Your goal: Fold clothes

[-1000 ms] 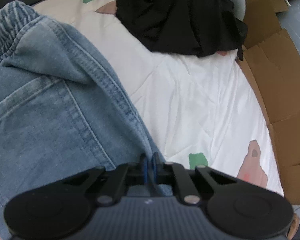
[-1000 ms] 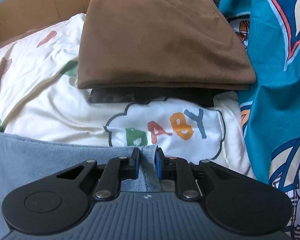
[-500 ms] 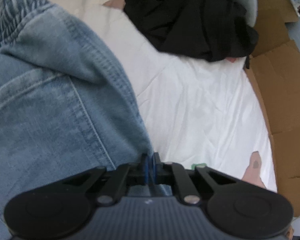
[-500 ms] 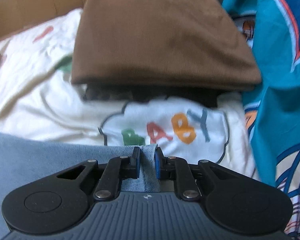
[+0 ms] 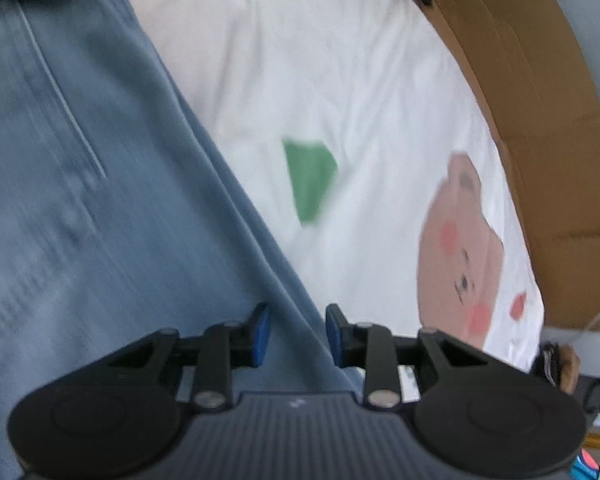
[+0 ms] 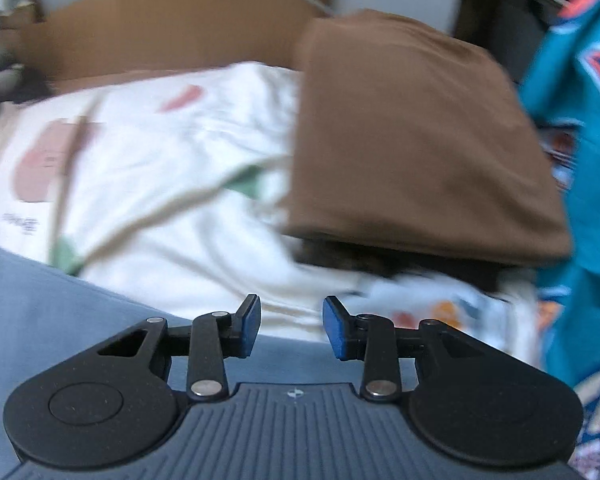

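In the left wrist view, the left hand-held gripper (image 5: 297,332) has its two blue pads parted, with a gap between them. The edge of the jeans (image 5: 100,208) passes through this gap, but the pads do not press on it. The jeans fill the left half of this view and lie on a white bedsheet (image 5: 372,112) printed with a green shape (image 5: 310,178) and a pink bear face (image 5: 458,252). Beyond the sheet, on the right, stands a wall of brown cardboard (image 5: 540,120). The picture is blurred, so small details of the denim are hard to read.

In the right wrist view, the right hand-held gripper (image 6: 291,326) is also spread wide and holds nothing. The jeans (image 6: 40,304) lie under it and to its left, flat on the bedsheet (image 6: 160,168). Farther away, to the right, a folded brown cloth (image 6: 412,140) rests on top of a dark garment (image 6: 380,260), which shows only at its near edge. A teal printed fabric (image 6: 580,140) is beside this pile on the right. Brown cardboard (image 6: 160,28) stands behind the sheet.
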`<state>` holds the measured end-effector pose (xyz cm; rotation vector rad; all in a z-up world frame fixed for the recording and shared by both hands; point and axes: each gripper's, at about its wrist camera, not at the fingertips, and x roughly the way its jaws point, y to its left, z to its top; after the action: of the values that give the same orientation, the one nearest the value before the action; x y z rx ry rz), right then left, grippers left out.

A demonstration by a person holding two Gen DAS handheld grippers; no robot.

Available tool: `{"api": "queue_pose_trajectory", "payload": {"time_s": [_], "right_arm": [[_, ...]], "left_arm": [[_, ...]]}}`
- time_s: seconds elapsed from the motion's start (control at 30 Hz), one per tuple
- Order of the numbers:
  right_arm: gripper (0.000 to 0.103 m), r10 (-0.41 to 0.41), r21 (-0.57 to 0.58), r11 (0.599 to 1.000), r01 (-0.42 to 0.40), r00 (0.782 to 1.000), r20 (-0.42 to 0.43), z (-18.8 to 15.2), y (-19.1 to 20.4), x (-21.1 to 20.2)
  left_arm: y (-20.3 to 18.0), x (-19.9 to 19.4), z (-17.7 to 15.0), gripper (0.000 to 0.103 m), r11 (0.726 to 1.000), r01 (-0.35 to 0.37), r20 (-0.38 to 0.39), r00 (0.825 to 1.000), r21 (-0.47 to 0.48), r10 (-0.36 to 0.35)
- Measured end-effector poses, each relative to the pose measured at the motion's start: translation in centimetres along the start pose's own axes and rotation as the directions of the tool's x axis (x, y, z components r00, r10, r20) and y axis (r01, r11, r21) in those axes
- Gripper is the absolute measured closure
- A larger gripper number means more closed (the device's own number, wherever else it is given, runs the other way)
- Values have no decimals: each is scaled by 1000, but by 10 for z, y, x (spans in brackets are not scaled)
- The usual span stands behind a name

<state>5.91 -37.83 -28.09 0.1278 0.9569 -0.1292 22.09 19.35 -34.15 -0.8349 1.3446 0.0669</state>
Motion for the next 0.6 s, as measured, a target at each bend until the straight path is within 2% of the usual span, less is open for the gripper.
{"api": "queue_pose_trajectory", "payload": {"time_s": [0.17,0.27,0.37,0.5,0.6], "right_arm": [[62,167,-50,985,-167,986,-13,11,39,13],[62,264,-111,958,-266,964,-33,18,68,23],[62,357,-175,915,-364,931,-73,28,100,36],[62,418,-270,857,-438,899,-131,35,138,51],[62,448,-308,824,-476,879,-162,36,155,56]], "left_arm": [[-5,13,-13,72,1000,3,-39,999,0,-3],[-9,21,-17,72,1000,1,-58,998,-1,-1],[-11,27,-20,73,1000,4,-74,997,-14,-5],[-8,30,-22,79,999,4,-83,997,-34,-6],[-4,30,-24,88,999,5,-89,996,-49,-9]]}}
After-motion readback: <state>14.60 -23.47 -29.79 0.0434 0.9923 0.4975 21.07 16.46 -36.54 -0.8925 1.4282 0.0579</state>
